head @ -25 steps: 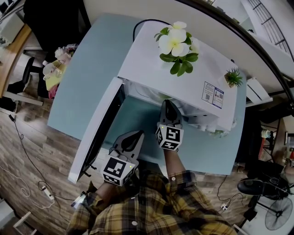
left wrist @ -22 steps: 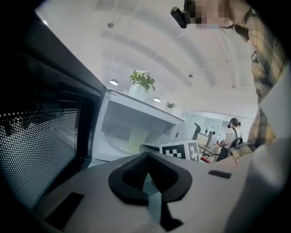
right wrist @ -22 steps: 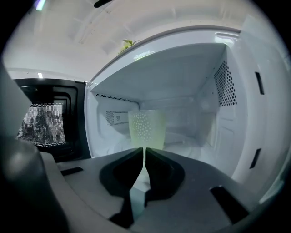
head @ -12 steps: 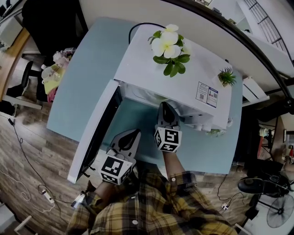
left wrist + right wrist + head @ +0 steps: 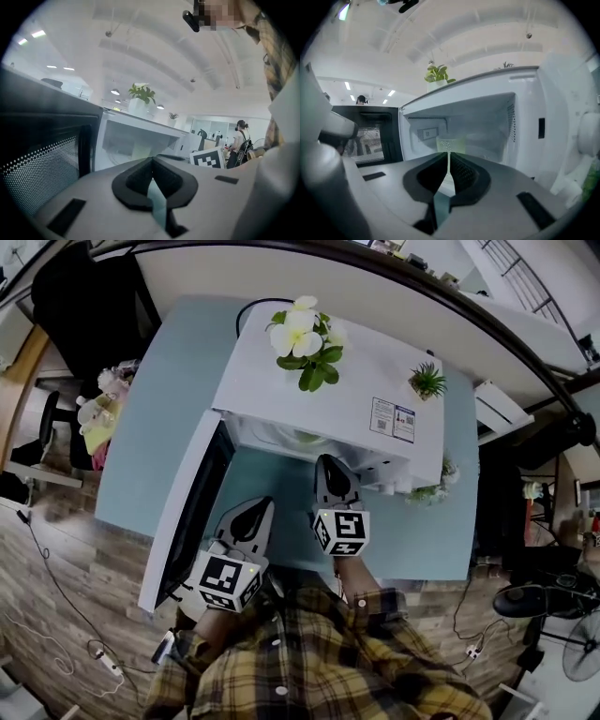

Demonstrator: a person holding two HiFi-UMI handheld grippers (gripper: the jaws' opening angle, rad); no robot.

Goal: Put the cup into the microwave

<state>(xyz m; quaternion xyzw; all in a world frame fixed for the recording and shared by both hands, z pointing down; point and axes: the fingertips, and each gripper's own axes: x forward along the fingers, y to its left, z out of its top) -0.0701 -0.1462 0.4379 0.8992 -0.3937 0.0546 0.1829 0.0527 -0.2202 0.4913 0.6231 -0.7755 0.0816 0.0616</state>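
Note:
The white microwave [image 5: 323,404] stands on the blue table with its door [image 5: 187,512] swung wide to the left. A pale green translucent cup [image 5: 451,144] stands inside the cavity, and it also shows faintly as the cup [image 5: 140,151] in the left gripper view. My right gripper [image 5: 330,467] is just outside the cavity mouth, pointing in at the cup, shut with nothing held; its tips meet [image 5: 448,153]. My left gripper [image 5: 251,514] hangs nearer me beside the door's inner face, also shut and empty [image 5: 153,159].
A potted white flower [image 5: 302,329] and a small green plant [image 5: 427,381] sit on the microwave's top. The blue table [image 5: 159,399] reaches left of the door. A chair with soft toys [image 5: 98,404] stands at the left, and cables lie on the wooden floor [image 5: 56,568].
The head view has shifted, so the microwave sits further left and higher. Both grippers stay shut and keep about the same places before the open microwave, slightly raised.

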